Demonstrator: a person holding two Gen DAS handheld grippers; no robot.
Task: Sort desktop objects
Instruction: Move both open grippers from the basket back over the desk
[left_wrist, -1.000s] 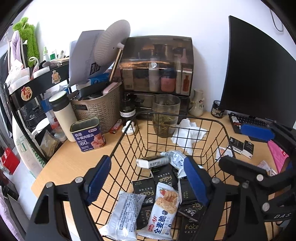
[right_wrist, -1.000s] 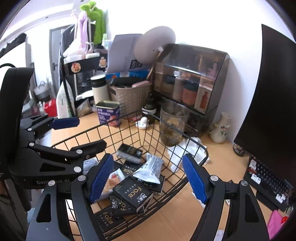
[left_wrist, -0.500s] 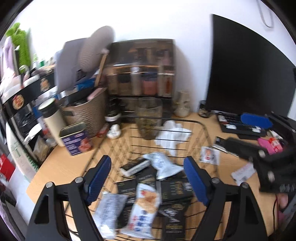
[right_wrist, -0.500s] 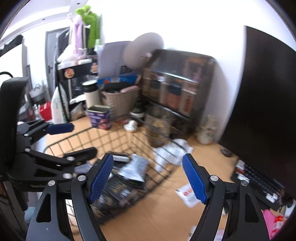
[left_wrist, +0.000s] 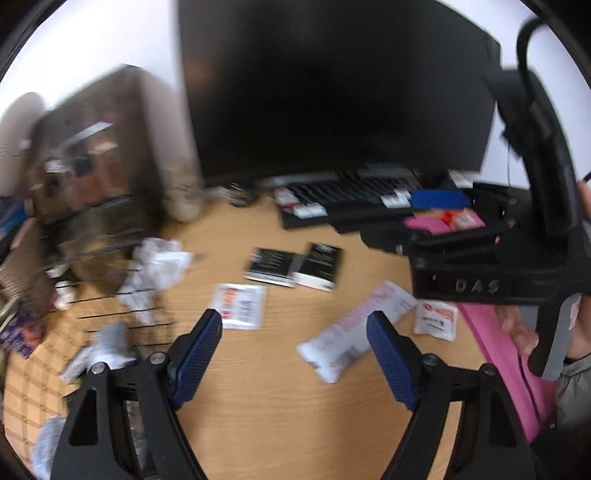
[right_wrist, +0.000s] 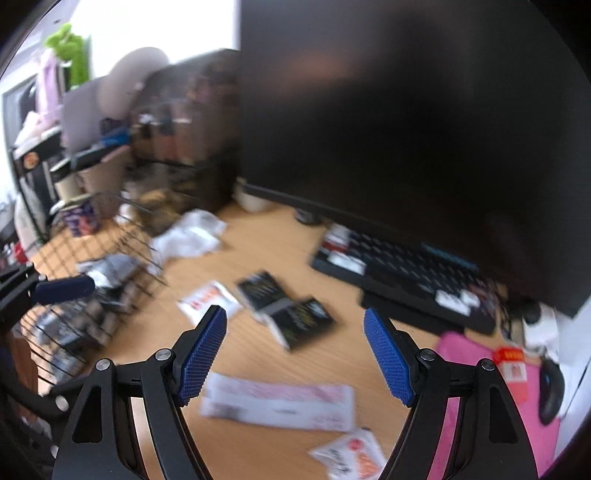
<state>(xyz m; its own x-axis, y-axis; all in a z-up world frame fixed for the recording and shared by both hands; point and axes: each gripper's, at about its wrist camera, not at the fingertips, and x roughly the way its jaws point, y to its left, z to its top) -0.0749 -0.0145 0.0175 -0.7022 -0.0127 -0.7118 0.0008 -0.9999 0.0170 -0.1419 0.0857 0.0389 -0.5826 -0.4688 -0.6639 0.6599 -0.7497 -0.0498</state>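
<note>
both grippers, left (left_wrist: 295, 354) and right (right_wrist: 295, 350), gape wide and empty over blurry snack packets: two black ones (right_wrist: 284, 310) mid-frame, a long white one (right_wrist: 277, 404) lower down, on the wooden desk (right_wrist: 251, 254) below a dark monitor (right_wrist: 406, 129)

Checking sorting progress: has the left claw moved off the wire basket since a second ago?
Yes. The left claw swung right: the wire basket now sits at the left edge, and the monitor fills the view.
</note>
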